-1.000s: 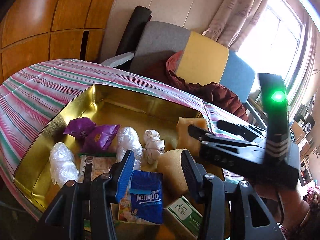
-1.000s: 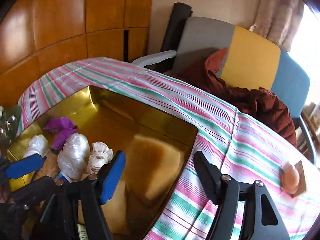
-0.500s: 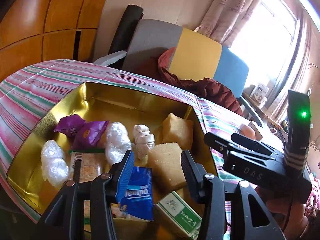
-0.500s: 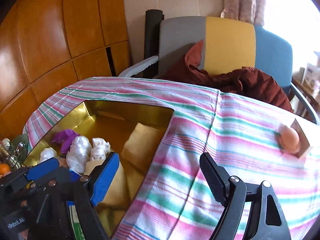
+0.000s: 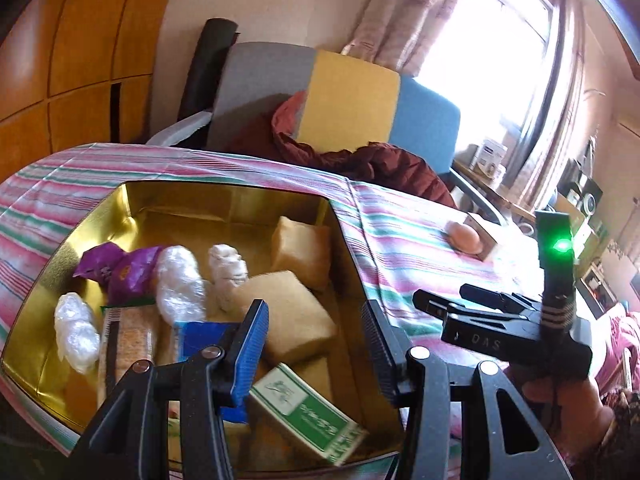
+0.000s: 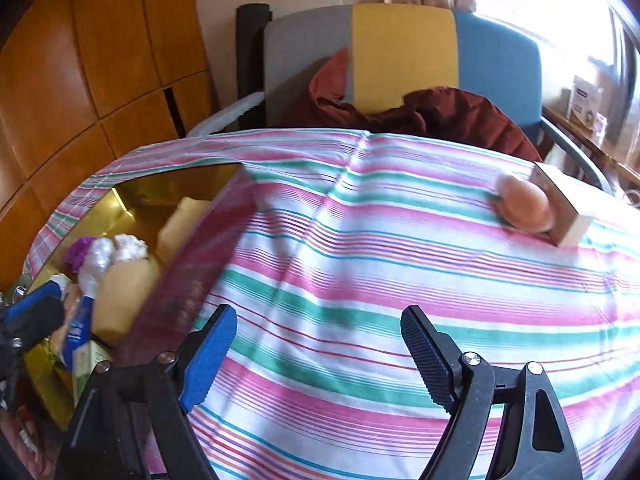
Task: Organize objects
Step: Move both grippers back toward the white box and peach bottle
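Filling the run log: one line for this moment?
left gripper: open over gold tin | right gripper: open, empty | egg: on tablecloth

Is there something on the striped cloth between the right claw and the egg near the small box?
Nothing visible. The right claw is open and empty, and only bare striped cloth lies between it and the egg, which rests against the small box.

Tricolour chair (image 6: 400, 52), maroon jacket (image 6: 440, 116), wooden panelling (image 5: 72, 40).

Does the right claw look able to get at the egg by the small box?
Probably yes: the right claw is open and empty, and only bare striped cloth lies between it and the egg.
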`<control>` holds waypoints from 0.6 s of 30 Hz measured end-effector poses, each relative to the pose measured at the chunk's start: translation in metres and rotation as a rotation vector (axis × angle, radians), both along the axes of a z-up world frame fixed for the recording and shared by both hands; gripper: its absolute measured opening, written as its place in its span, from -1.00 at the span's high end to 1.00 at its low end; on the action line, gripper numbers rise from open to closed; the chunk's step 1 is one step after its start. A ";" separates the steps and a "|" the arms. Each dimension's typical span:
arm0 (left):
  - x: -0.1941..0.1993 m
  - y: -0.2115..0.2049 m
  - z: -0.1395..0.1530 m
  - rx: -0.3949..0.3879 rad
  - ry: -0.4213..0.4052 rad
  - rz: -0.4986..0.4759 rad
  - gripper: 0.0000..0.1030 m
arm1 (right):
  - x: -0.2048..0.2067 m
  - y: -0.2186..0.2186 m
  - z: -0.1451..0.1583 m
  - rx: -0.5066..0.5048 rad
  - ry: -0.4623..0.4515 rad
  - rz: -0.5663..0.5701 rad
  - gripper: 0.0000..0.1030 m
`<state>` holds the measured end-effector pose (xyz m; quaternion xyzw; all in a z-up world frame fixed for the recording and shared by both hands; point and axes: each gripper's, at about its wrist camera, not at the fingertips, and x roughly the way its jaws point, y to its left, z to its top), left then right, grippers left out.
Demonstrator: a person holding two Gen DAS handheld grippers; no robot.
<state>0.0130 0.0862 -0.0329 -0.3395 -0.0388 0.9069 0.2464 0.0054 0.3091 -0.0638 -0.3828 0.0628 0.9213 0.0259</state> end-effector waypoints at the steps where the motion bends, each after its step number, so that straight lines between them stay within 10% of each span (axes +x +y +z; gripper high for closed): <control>1: 0.002 0.003 0.000 -0.004 -0.001 -0.010 0.05 | 0.001 0.008 -0.003 0.002 -0.008 -0.012 -0.65; 18: 0.022 0.053 0.009 -0.086 0.002 -0.133 0.05 | -0.079 0.152 0.018 0.131 -0.044 -0.154 -0.66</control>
